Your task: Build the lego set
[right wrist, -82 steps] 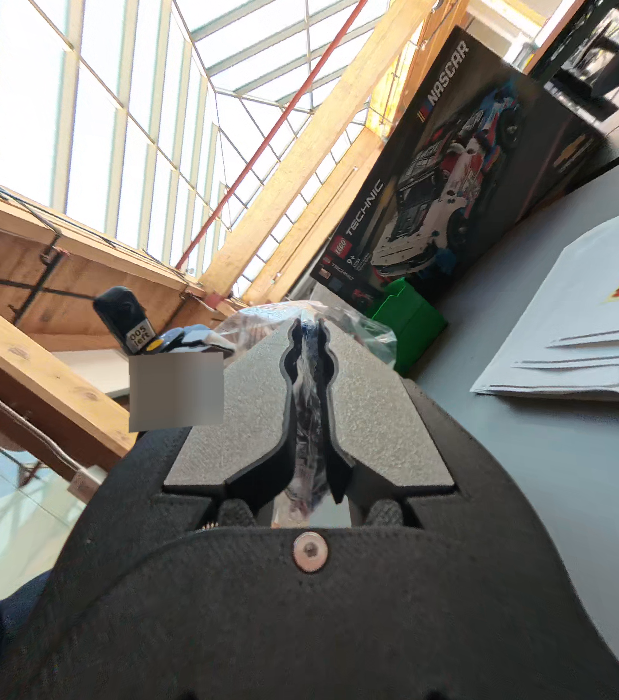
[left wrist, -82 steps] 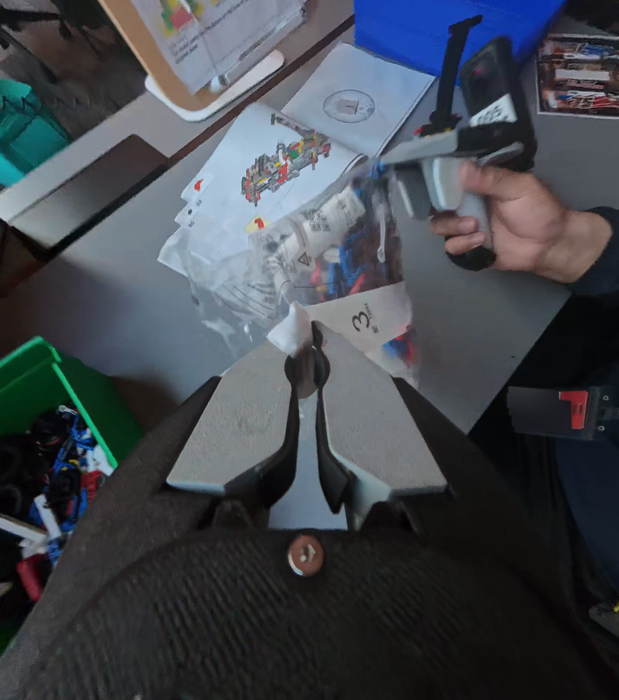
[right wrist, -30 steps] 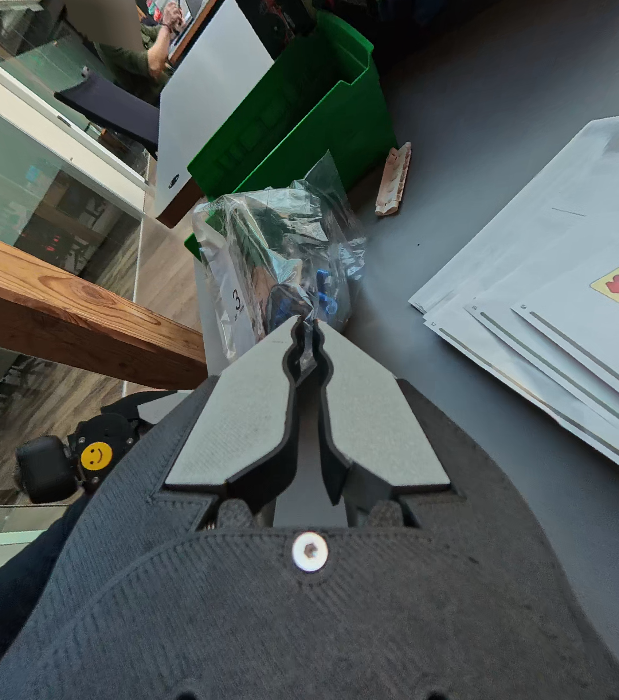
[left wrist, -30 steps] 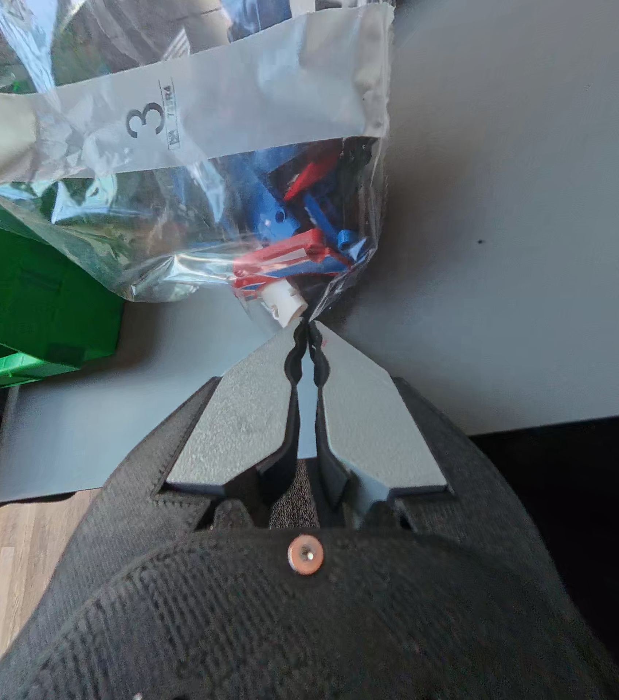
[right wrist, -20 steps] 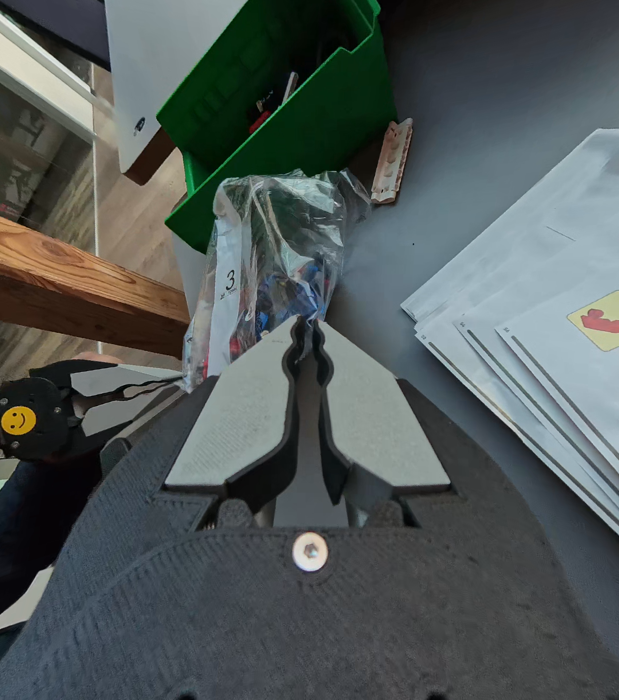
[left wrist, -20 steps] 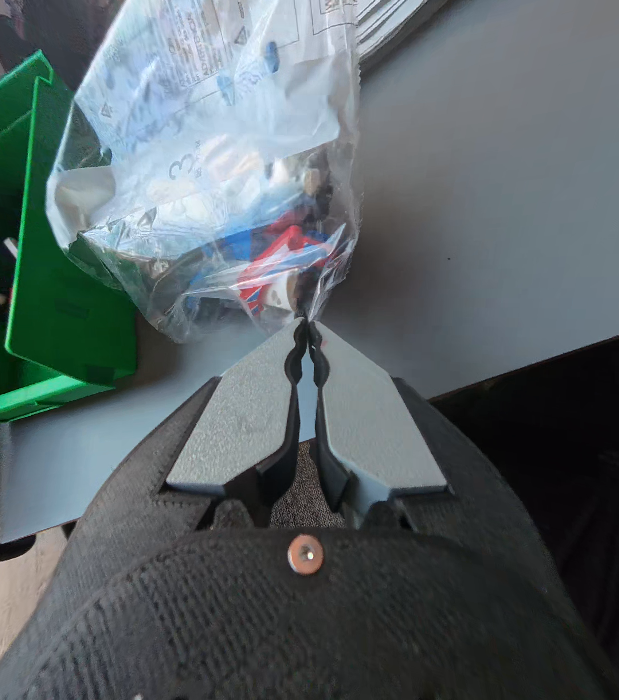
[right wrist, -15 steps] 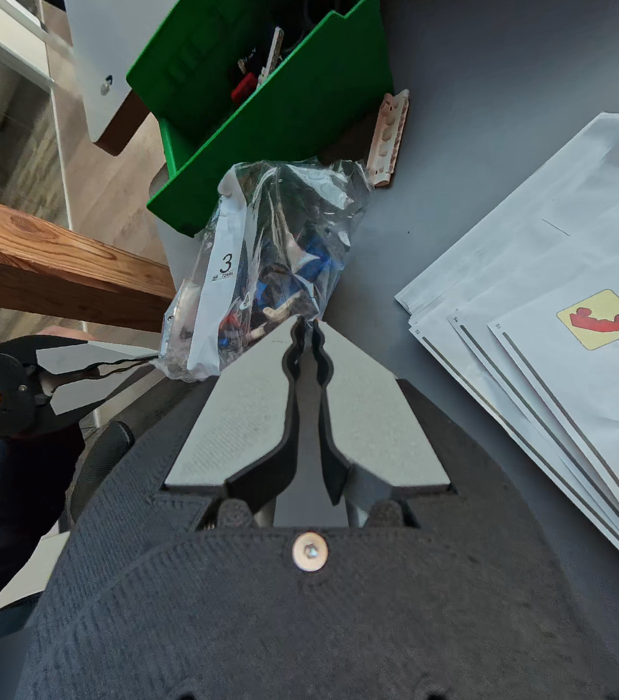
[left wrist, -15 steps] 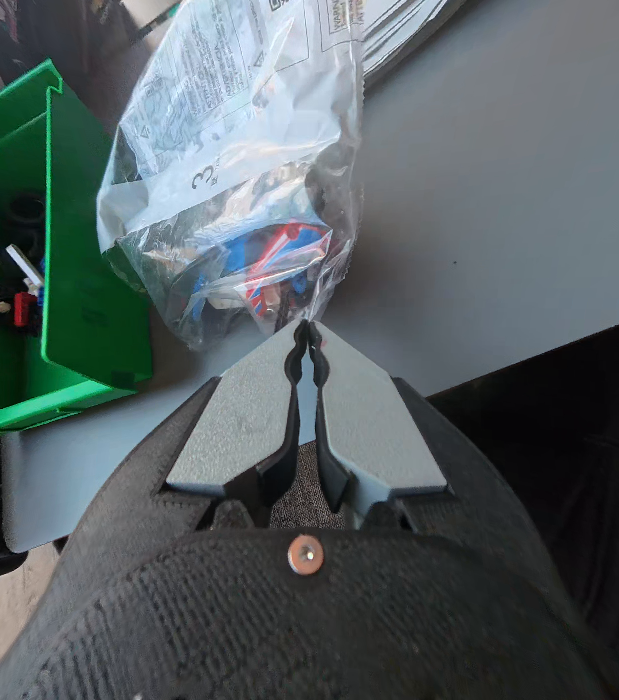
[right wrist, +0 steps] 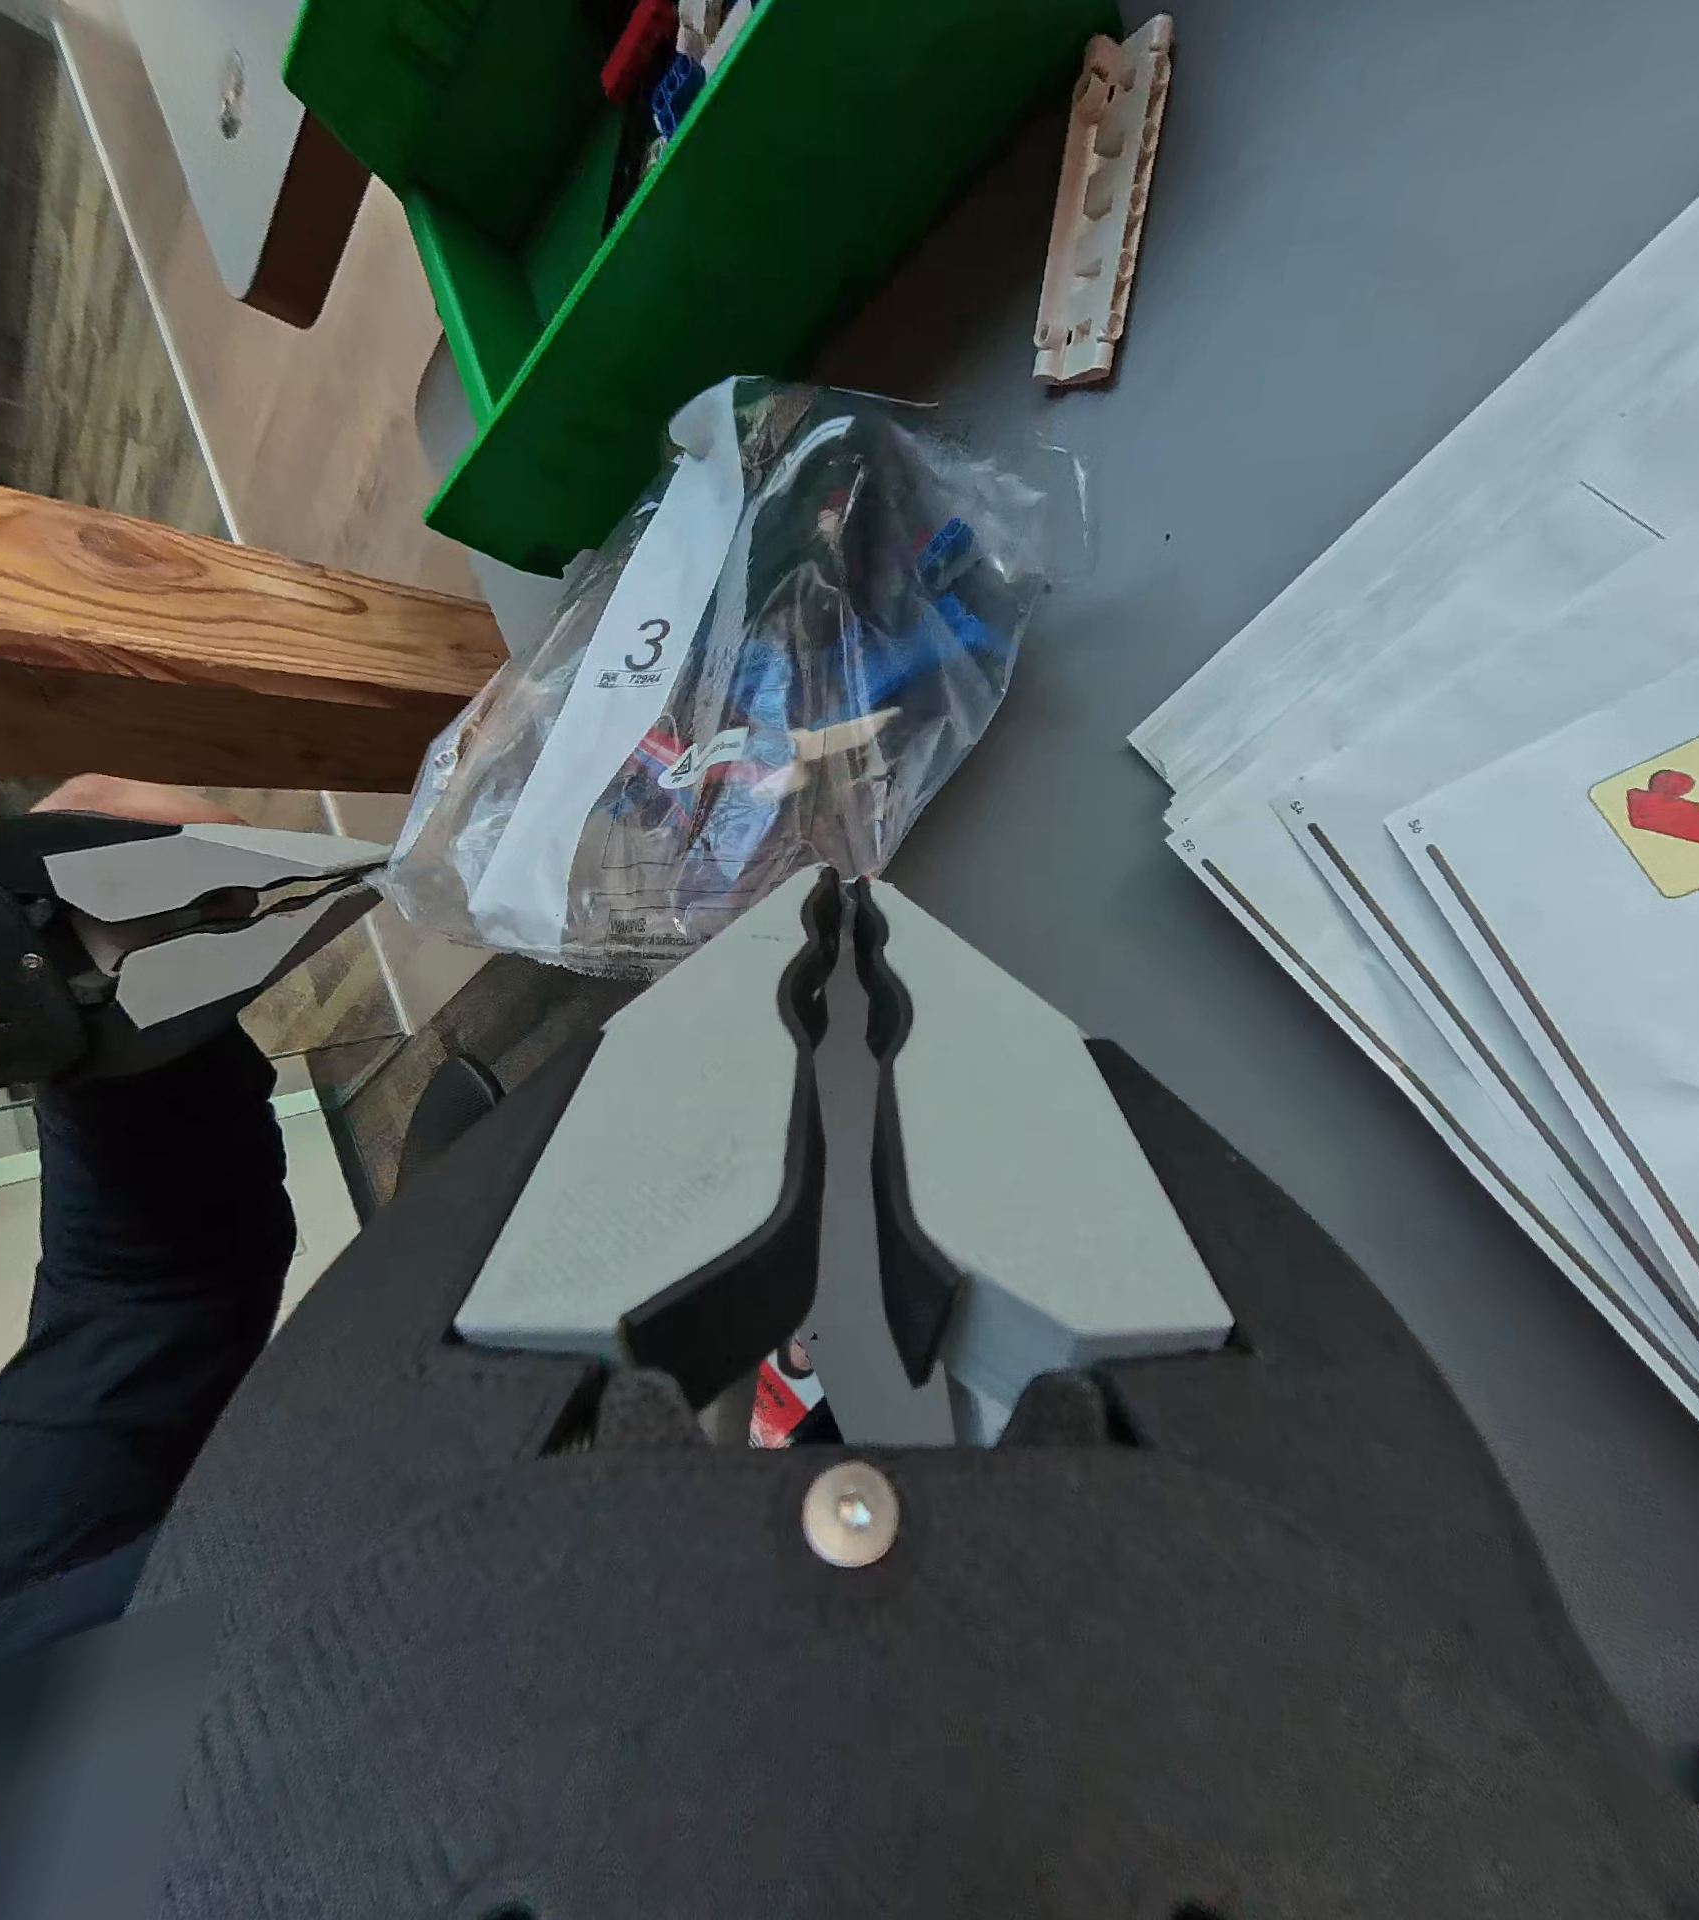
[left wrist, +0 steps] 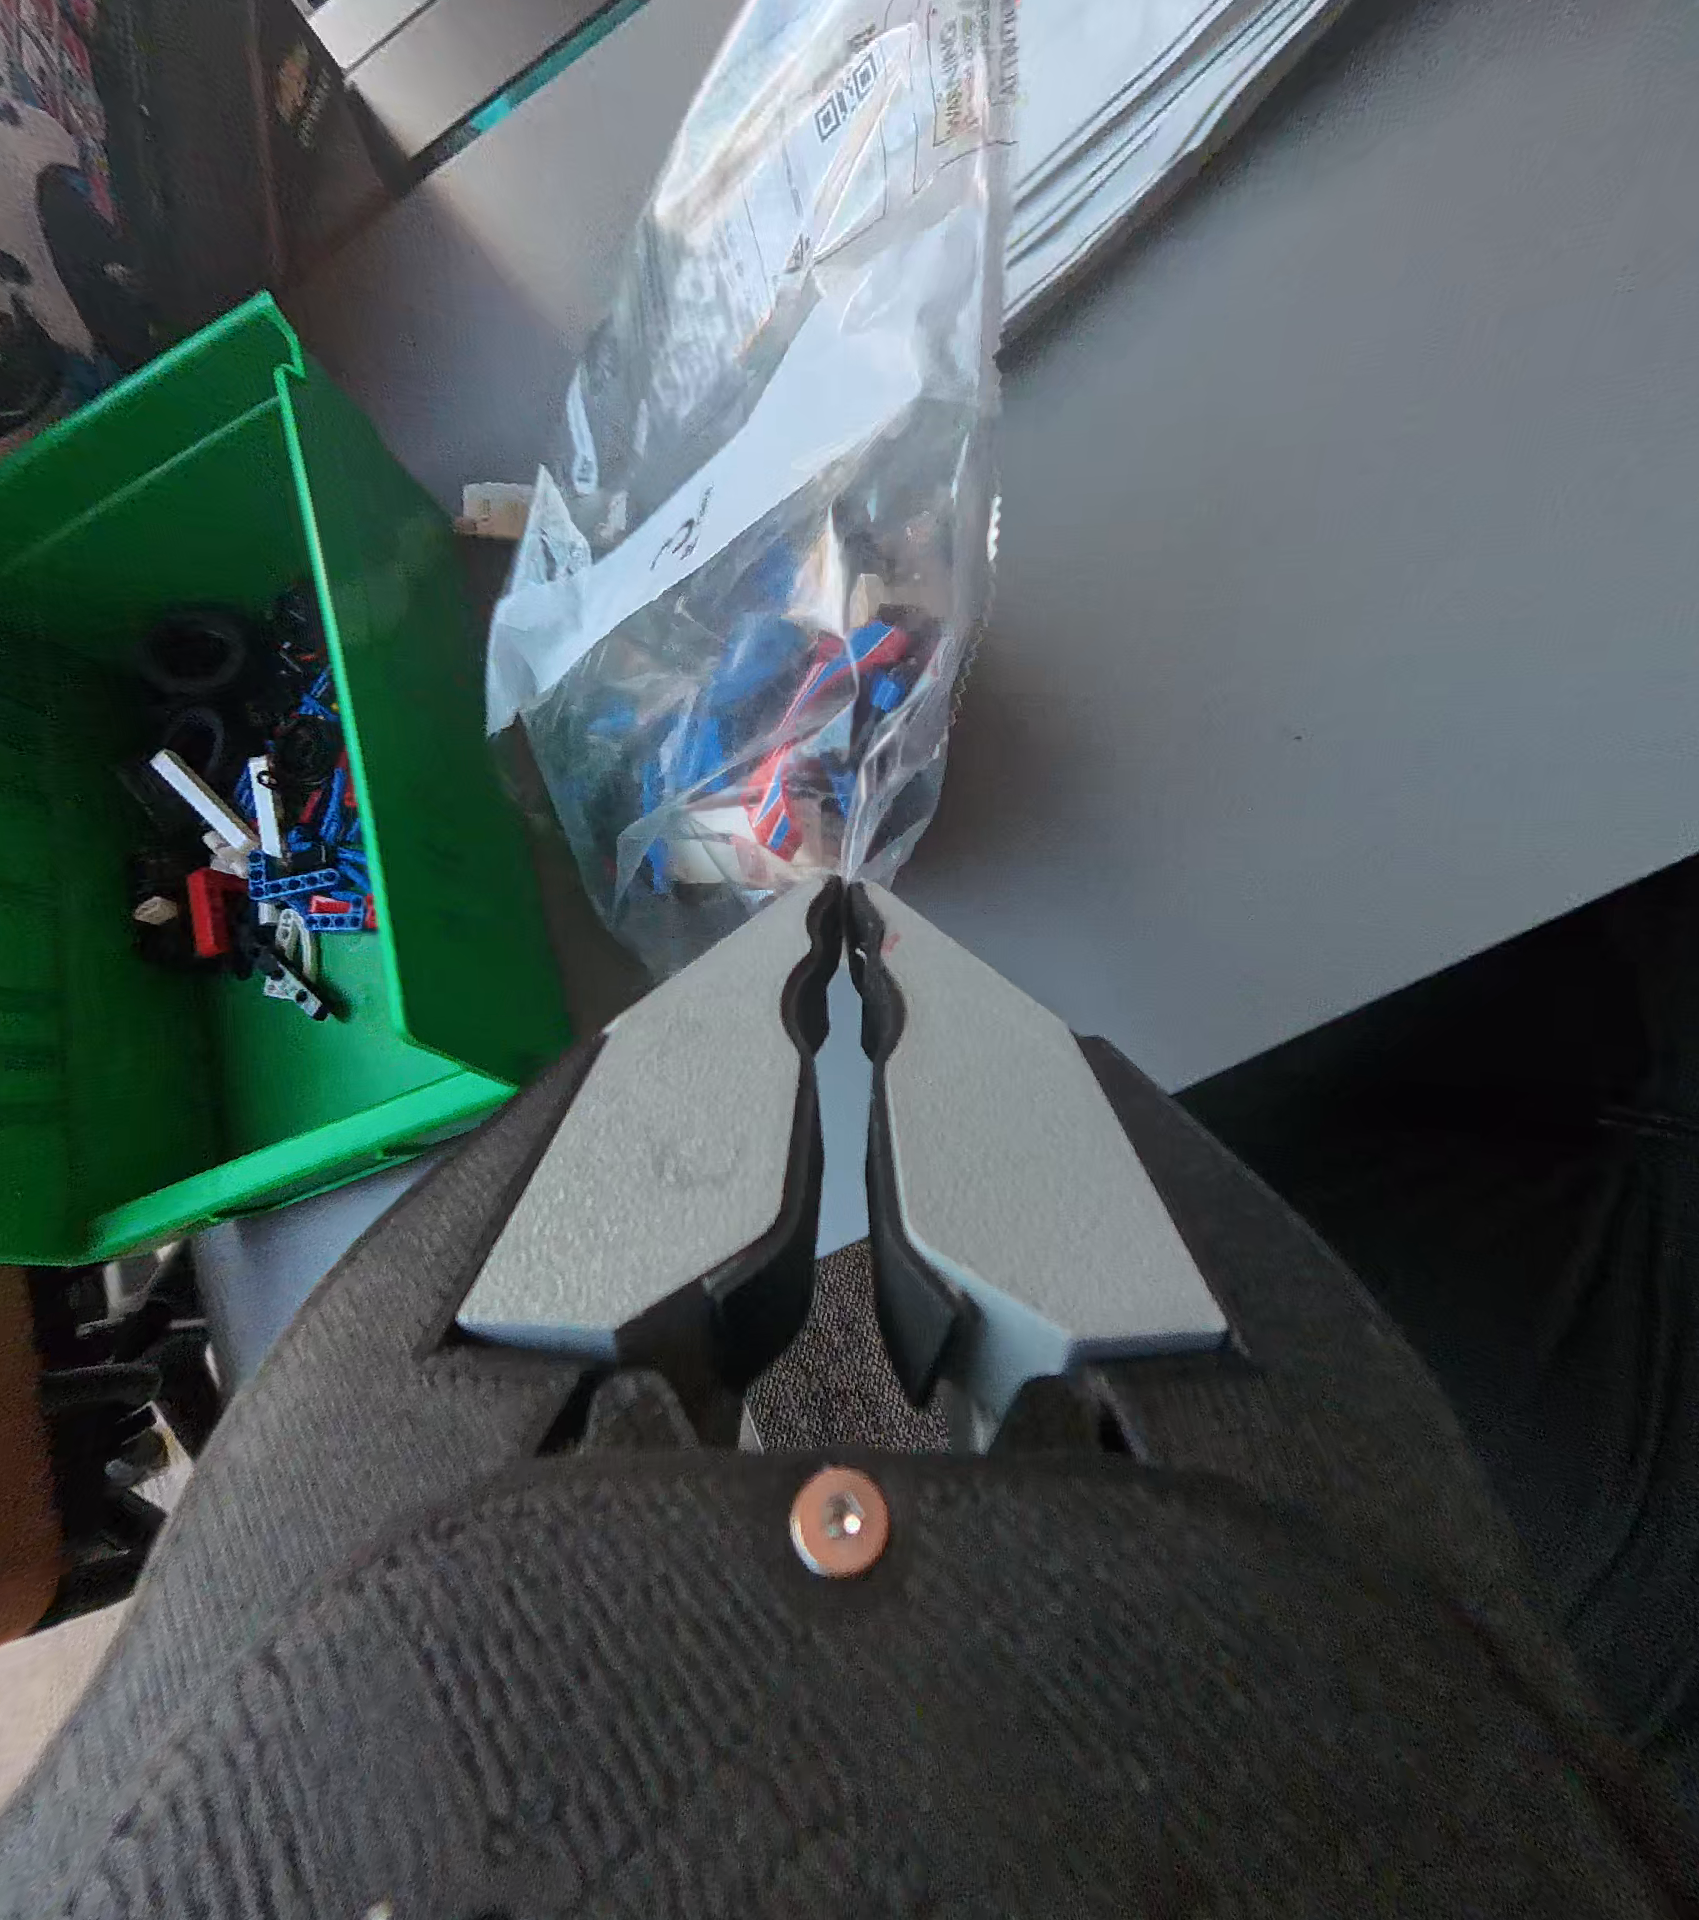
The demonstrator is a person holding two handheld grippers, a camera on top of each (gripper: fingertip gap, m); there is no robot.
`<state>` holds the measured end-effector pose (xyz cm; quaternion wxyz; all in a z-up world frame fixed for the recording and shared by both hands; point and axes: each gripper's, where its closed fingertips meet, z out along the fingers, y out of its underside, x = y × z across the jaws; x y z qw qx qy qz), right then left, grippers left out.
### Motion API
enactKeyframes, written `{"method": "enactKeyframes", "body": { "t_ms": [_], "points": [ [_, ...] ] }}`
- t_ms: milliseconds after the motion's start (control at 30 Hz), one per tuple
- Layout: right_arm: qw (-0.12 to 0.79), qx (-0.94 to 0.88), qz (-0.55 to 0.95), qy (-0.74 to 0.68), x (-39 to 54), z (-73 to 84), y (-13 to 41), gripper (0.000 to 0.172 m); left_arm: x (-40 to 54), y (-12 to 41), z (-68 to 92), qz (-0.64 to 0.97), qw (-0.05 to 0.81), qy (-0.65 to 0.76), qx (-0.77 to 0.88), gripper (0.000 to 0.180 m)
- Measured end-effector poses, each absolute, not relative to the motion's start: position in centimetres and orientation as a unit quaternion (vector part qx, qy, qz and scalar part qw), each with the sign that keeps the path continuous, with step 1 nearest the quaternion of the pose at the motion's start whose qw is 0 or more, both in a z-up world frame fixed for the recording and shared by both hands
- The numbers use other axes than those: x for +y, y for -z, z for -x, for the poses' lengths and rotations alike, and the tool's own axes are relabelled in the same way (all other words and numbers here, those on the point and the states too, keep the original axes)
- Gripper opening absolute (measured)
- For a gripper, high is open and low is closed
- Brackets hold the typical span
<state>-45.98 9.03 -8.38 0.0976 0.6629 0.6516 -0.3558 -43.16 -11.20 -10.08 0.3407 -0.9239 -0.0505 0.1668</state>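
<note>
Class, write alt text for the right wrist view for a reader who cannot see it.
Two closed grippers, right gripper and left gripper, each pinch an edge of a clear plastic bag of small building pieces over a grey table, between a green bin and paper sheets.

We see a grey table (right wrist: 1344, 364) carrying a green bin (right wrist: 720, 260) at eleven o'clock, a pale perforated strip (right wrist: 1099, 197) just beside it at twelve, and a stack of white printed sheets (right wrist: 1551, 727) at three.
</note>
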Motion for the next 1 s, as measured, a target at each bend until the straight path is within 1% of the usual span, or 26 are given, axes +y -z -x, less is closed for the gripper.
{"method": "enactKeyframes", "body": {
  "t_ms": [200,367,500,633,867,933,1000],
  "points": [
    [0.103,0.656,-0.662,0.348,9.0,46.2,7.5,0.0,-11.3,8.6,44.0,0.921,0.344,-0.175,-0.049,0.0],
    [0.108,0.642,-0.66,0.374,9.2,46.6,6.0,0.0,-11.0,7.5,44.2,0.916,0.358,-0.174,-0.052,0.0],
    [0.126,0.653,-0.66,0.35,9.2,45.9,6.5,0.0,-11.2,6.9,44.3,0.917,0.355,-0.177,-0.052,0.0],
    [0.127,0.658,-0.659,0.341,9.0,45.8,6.4,0.0,-11.4,6.6,44.5,0.916,0.355,-0.18,-0.053,0.0],
    [0.117,0.653,-0.654,0.363,8.7,46.3,5.3,0.0,-11.6,5.9,44.3,0.913,0.365,-0.17,-0.057,0.0],
    [0.124,0.665,-0.65,0.348,8.6,45.8,5.3,0.0,-11.7,5.8,44.4,0.914,0.36,-0.177,-0.056,0.0],
    [0.105,0.654,-0.651,0.371,8.7,46.5,4.2,0.0,-11.5,5.4,44.2,0.912,0.369,-0.169,-0.056,0.0]
  ]
}}
